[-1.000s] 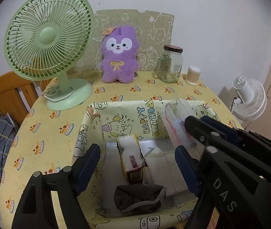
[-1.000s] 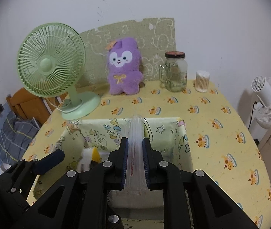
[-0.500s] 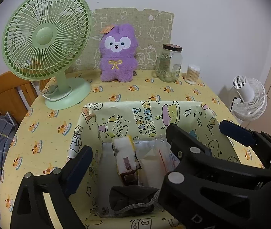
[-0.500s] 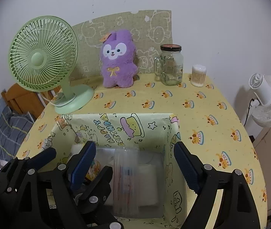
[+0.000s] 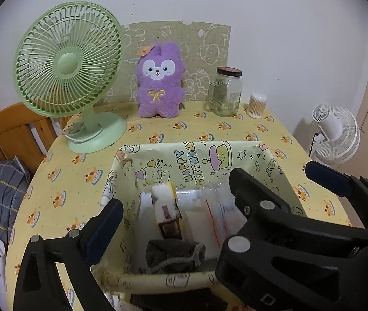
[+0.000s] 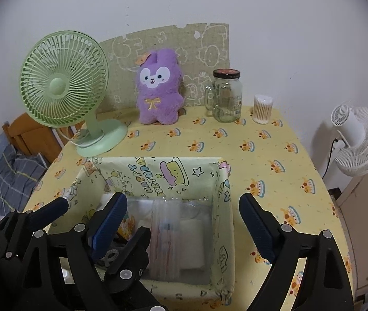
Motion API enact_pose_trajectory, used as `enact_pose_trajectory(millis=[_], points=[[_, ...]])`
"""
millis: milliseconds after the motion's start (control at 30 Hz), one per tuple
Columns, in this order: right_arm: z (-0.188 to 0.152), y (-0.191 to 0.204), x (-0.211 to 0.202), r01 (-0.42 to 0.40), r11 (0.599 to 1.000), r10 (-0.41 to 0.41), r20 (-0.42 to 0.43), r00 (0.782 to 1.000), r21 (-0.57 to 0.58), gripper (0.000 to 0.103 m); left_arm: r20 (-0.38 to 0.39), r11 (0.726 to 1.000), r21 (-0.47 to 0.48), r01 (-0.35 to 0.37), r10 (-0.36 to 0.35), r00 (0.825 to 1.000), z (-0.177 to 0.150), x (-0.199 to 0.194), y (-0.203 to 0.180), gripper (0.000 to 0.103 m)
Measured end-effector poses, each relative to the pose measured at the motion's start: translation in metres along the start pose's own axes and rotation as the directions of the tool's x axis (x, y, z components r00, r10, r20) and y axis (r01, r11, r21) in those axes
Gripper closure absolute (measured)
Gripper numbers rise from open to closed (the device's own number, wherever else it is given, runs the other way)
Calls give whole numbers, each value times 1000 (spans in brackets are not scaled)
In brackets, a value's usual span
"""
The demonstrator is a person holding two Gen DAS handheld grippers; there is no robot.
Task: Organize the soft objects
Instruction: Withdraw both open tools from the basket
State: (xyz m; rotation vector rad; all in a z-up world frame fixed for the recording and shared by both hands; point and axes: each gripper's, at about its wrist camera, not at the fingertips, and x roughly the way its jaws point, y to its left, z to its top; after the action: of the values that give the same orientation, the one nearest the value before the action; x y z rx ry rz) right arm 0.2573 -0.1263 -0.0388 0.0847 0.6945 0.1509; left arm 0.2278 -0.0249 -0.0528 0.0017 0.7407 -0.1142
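— Where does the box (image 6: 225,207) sit?
— On the surface (image 6: 274,155), nearest us. Inside it, a clear bag (image 6: 164,233) lies right of the pouch (image 5: 173,255).
— And behind?
— The fan (image 6: 64,88) at left, plush (image 6: 158,90) in the middle, jar (image 6: 226,96) to the right.

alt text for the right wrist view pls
The open right gripper hangs over a cartoon-print fabric bin holding a clear zip bag, its jaws just opened with nothing between them. Behind stand a green desk fan and a purple plush bunny.

Both wrist views: angled down, close | shared: fabric bin (image 5: 121,280)
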Motion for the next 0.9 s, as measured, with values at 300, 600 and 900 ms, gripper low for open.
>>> enact_pose_trajectory(millis=[300,600,900], points=[[-4,5,-30,7,1000,-6,27,1000,-15,12,52,1000,12,-16,16,999,-4,-30,-3,4],[-9,8,-66,1,1000,0,80,997,-15,10,122,999,33,-32,28,992,-9,-66,-7,4],[-21,16,-106,2,1000,2,140,990,-29,10,184,999,28,-32,27,983,-23,-102,-11,4]])
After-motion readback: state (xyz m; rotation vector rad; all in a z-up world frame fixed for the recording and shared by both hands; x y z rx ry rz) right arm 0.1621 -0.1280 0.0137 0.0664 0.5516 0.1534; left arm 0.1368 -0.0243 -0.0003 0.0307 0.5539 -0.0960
